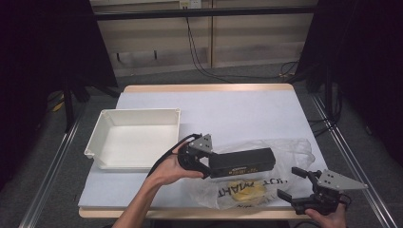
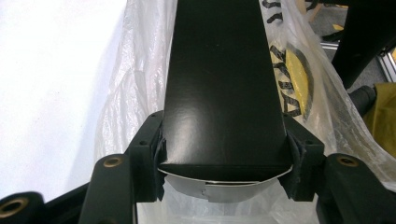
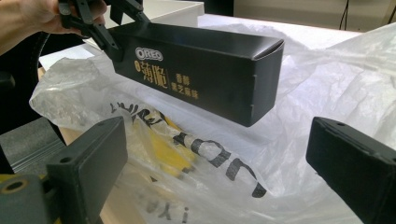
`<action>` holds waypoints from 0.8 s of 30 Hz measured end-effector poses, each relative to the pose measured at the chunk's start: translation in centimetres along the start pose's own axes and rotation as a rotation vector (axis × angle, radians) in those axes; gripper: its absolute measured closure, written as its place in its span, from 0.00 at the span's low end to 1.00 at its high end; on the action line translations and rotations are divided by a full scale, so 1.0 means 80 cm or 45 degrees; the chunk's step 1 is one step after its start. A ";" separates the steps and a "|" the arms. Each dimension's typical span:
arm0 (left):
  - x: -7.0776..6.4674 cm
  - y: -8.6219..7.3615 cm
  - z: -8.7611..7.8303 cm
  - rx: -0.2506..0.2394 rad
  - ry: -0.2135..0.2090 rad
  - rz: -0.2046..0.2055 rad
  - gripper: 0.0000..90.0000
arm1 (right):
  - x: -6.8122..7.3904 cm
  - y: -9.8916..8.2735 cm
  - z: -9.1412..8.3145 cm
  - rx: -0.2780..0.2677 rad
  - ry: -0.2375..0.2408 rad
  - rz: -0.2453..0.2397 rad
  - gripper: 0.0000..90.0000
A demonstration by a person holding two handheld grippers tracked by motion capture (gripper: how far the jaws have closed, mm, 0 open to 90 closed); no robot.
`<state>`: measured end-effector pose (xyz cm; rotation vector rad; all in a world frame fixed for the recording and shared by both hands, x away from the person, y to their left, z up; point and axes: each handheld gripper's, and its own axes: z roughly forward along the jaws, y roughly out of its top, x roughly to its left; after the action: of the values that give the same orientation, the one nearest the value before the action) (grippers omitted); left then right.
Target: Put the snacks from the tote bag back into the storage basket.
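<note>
A long black Oreo box (image 1: 244, 161) hangs level above a clear plastic bag (image 1: 285, 154) with black and yellow print. My left gripper (image 1: 209, 167) is shut on the box's left end. In the left gripper view both pads press the sides of the box (image 2: 224, 84), and the bag (image 2: 126, 93) lies below it. My right gripper (image 1: 291, 183) stands open at the bag's front right corner with nothing between its jaws. From the right gripper view the box (image 3: 201, 70) floats over the crumpled bag (image 3: 327, 74), held at its far end by the left gripper (image 3: 93, 23).
A white rectangular tray (image 1: 138, 114) sits on the left half of the table (image 1: 237, 109), close behind the left hand. The table's front edge runs just under both hands. Black curtains and cables surround the table.
</note>
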<state>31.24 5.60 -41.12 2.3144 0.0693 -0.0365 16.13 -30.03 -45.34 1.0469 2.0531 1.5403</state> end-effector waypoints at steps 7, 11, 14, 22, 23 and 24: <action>-0.002 0.004 -0.008 -0.011 -0.010 0.010 0.48 | -0.001 0.001 -0.002 -0.017 -0.006 -0.008 0.00; -0.003 0.005 -0.017 -0.025 0.000 0.005 0.48 | 0.000 0.001 -0.004 -0.024 0.004 -0.028 0.00; -0.004 0.007 -0.023 -0.024 -0.003 0.014 0.48 | 0.000 0.002 -0.005 -0.044 0.005 -0.022 0.00; -0.006 0.007 -0.048 -0.044 0.009 0.021 0.48 | 0.001 0.002 -0.008 -0.065 -0.018 -0.036 0.01; -0.005 0.006 -0.050 -0.047 0.012 0.018 0.48 | 0.001 0.002 -0.008 -0.072 -0.028 -0.039 0.01; -0.004 0.005 -0.052 -0.034 0.017 0.020 0.48 | 0.002 0.001 -0.007 -0.074 -0.028 -0.047 0.00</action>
<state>30.93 8.38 -37.97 2.2883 0.0584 -0.0120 15.73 -30.28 -45.04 0.9944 1.9895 1.5541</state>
